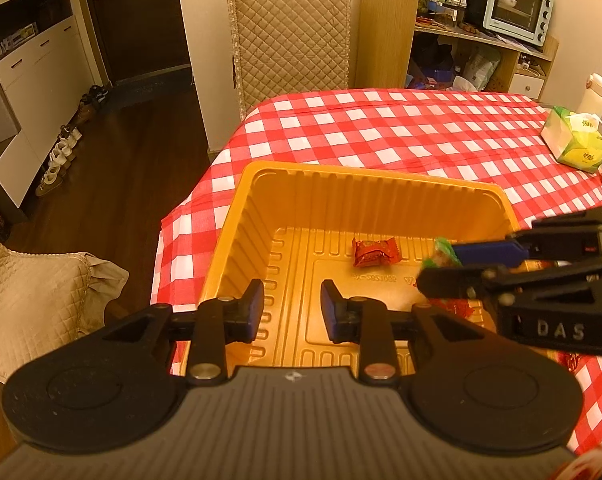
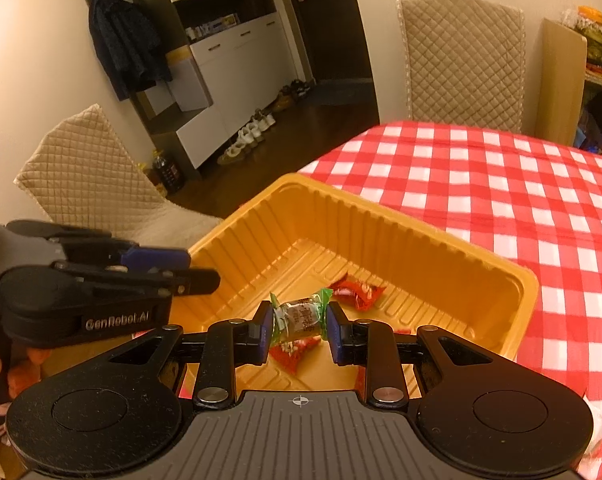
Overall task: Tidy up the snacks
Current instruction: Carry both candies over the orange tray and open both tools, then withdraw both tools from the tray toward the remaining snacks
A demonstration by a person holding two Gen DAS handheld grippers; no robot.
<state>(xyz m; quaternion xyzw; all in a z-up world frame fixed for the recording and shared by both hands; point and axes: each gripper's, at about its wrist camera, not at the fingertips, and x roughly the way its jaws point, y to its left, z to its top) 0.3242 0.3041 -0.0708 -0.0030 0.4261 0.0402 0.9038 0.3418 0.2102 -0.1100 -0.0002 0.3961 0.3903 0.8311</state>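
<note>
Green-wrapped candy [image 2: 301, 317] is clamped by right gripper [image 2: 299, 330] over yellow tray [image 1: 365, 188]; left gripper [image 1: 292, 309], jaws apart and empty, is held near tray's 6 o'clock rim.

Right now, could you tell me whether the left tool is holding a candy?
No, the left tool shows only bare orange tray between its pads; the red-wrapped candy lies on the tray floor beyond it.

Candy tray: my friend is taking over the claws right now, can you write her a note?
Left claw: open, empty, over the near end of the tray.
Right claw: shut on a green-ended candy, above the tray.
Done: a red candy lies on the tray floor; the right view shows another red one under the held candy.
Left: drop the green candy in. Something red shows past the tray's near right edge, perhaps more candy.
</note>
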